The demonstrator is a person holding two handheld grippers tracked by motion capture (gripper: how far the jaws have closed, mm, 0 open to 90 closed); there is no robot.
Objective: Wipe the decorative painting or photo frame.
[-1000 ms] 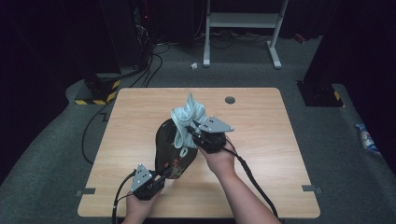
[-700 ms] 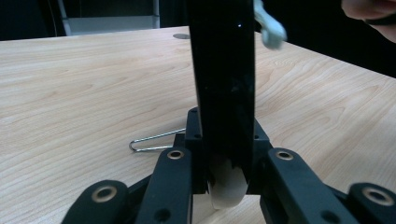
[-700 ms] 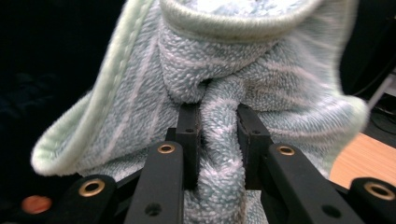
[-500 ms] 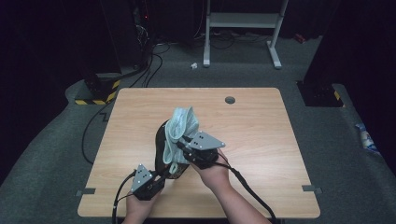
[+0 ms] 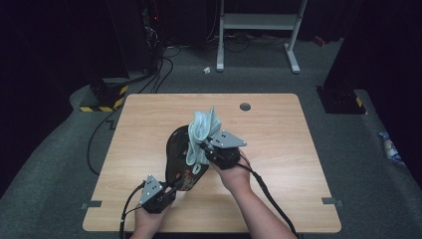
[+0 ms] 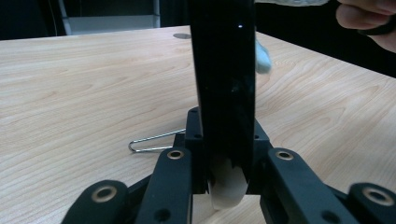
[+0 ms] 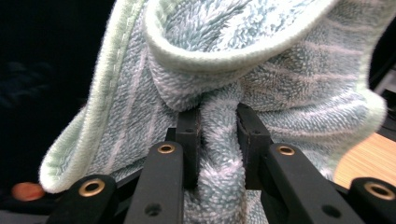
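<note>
A glossy black oval dish (image 5: 176,152) with a coloured label near its lower end is held tilted above the table. My left gripper (image 5: 161,191) is shut on its lower edge. In the left gripper view the dish (image 6: 224,70) rises upright between the jaws of that gripper (image 6: 226,154), with a paper label at its base. My right gripper (image 5: 219,149) is shut on a bunched pale green striped towel (image 5: 201,129) that lies against the dish's right side. In the right gripper view the towel (image 7: 261,70) folds over the right gripper (image 7: 218,126).
The wooden table (image 5: 278,129) has a round cable hole (image 5: 245,106) near its far edge. A bent wire clip (image 6: 152,140) lies on the table just past the left jaws. A hand (image 6: 369,18) shows at the upper right there. Dark floor, cables and a white stand surround the table.
The right gripper with the towel slid down and left along the dish, then came back up and to the right. The left gripper kept the dish nearly still.
</note>
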